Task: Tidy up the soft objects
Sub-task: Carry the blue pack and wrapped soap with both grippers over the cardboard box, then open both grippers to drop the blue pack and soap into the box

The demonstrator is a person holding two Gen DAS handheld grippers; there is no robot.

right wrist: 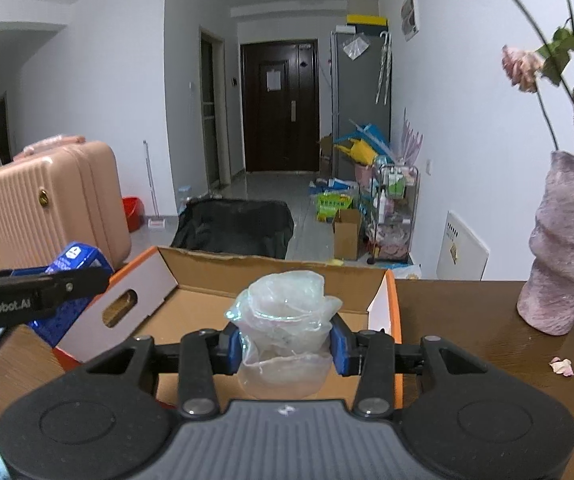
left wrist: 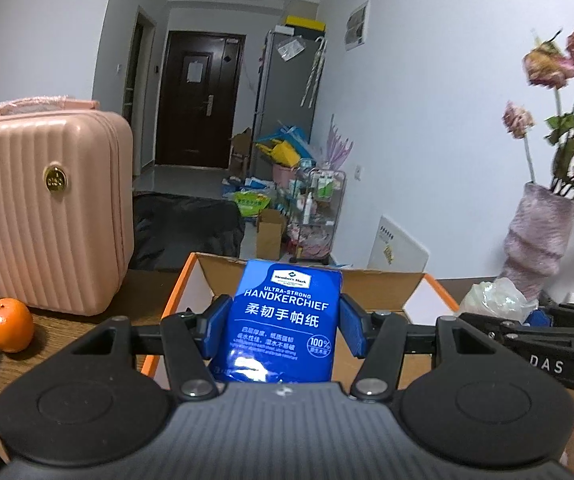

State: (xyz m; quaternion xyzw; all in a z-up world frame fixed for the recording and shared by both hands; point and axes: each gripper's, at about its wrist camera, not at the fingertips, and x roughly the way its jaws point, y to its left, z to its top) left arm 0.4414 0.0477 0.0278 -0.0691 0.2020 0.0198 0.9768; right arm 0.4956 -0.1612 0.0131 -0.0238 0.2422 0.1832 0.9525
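Observation:
My left gripper (left wrist: 285,326) is shut on a blue handkerchief tissue pack (left wrist: 287,320), held upright over the near edge of an open cardboard box (left wrist: 383,280) with orange rims. In the right wrist view my right gripper (right wrist: 285,344) is shut on a crumpled clear plastic wad (right wrist: 287,320) above the same box (right wrist: 207,304), whose brown floor shows bare. The left gripper with the blue pack (right wrist: 79,258) appears at the left of that view. The right gripper and its wad (left wrist: 495,300) show at the right of the left wrist view.
A pink ribbed case (left wrist: 43,208) and an orange (left wrist: 9,325) stand left of the box on the wooden table (right wrist: 467,320). A purple vase (right wrist: 567,248) with dried roses stands to the right. Petal scraps (right wrist: 561,366) lie on the table. Beyond lies a cluttered hallway.

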